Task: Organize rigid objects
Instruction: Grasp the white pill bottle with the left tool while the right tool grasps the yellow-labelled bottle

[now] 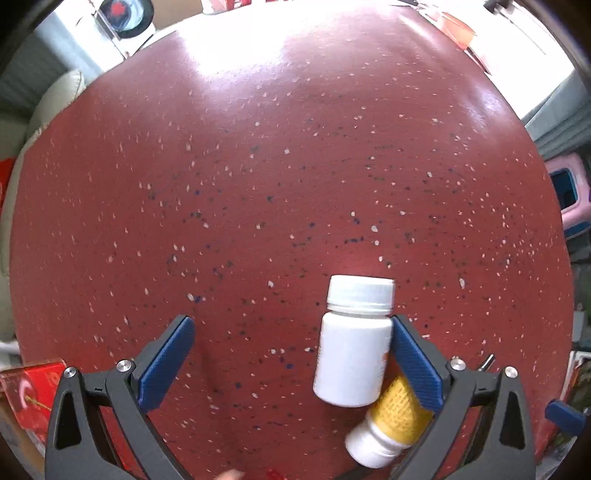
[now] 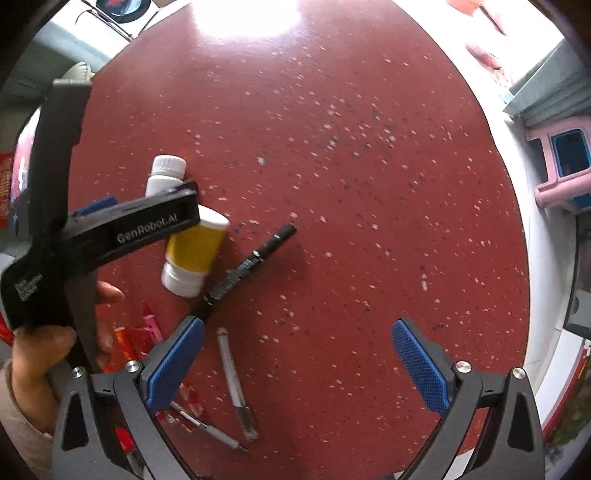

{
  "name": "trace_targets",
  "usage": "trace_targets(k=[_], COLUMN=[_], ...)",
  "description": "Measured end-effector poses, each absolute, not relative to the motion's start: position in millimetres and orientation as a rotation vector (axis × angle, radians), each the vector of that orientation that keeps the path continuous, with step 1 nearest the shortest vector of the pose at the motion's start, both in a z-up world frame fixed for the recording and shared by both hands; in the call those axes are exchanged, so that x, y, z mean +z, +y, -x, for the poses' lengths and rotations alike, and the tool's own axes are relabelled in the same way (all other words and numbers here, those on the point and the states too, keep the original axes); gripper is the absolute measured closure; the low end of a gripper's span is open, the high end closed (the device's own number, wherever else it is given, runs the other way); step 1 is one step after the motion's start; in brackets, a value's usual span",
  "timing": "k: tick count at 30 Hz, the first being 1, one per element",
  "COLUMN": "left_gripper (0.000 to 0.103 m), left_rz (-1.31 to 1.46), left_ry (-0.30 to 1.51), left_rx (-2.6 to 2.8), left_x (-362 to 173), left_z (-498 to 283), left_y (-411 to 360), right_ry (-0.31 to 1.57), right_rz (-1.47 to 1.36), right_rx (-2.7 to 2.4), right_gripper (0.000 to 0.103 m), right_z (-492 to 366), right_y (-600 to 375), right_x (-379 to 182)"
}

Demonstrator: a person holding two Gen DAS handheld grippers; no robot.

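Observation:
A plain white bottle [image 1: 352, 343] lies on the red speckled table [image 1: 258, 166], touching the inside of my left gripper's right finger pad [image 1: 415, 365]. My left gripper [image 1: 291, 363] is open, jaws wide apart. A yellow-labelled white bottle [image 1: 391, 421] lies behind that finger. In the right wrist view the left gripper's body [image 2: 122, 225] covers parts of both bottles: the white one [image 2: 166, 173] and the yellow one [image 2: 192, 254]. My right gripper [image 2: 303, 365] is open and empty, above a black marker [image 2: 247, 266] and a clear pen [image 2: 234, 384].
A second pen [image 2: 207, 428] and red and orange small items [image 2: 136, 339] lie near the right gripper's left finger. An orange container [image 1: 458, 27] stands at the table's far right. A pink stool [image 2: 561, 166] stands beyond the table's right edge [image 2: 513, 177].

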State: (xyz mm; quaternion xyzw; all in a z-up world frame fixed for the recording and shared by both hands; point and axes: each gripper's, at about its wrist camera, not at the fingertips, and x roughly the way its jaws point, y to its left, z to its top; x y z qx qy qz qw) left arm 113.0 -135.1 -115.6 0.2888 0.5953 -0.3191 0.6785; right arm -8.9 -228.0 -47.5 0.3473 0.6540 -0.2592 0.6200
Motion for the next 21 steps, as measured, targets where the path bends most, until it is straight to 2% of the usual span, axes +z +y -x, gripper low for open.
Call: trace_targets(k=[8, 11, 13, 14, 15, 16, 21], left_gripper=[0.001, 0.013, 0.035, 0.042, 0.059, 0.068, 0.068], left_rz=[-0.638, -0.632, -0.618, -0.605, -0.594, -0.582, -0.571], left_ry=[1.370, 1.348, 1.333, 1.327, 1.324, 1.328, 1.358], left_rx=[-0.717, -0.736, -0.724, -0.714, -0.708, -0.710, -0.648], left_x=[-120, -114, -116, -113, -110, -110, -113], left_z=[-107, -105, -112, -115, -119, -122, -142], left_y=[-146, -148, -141, -137, -132, -128, -102], right_ry=[1.502, 1.498, 1.496, 1.494, 1.493, 1.490, 1.483], right_rz=[-0.789, -0.790, -0.790, -0.788, -0.783, -0.777, -0.695], right_rx=[-0.603, -0.601, -0.603, -0.603, -0.602, -0.599, -0.520], right_gripper=[0.001, 0.001, 0.001, 0.001, 0.001, 0.001, 0.001], right_z=[16, 15, 17, 16, 13, 11, -15], right_y=[-236, -238, -239, -239, -240, -239, -227], right_x=[-46, -44, -43, -42, -41, -41, -42])
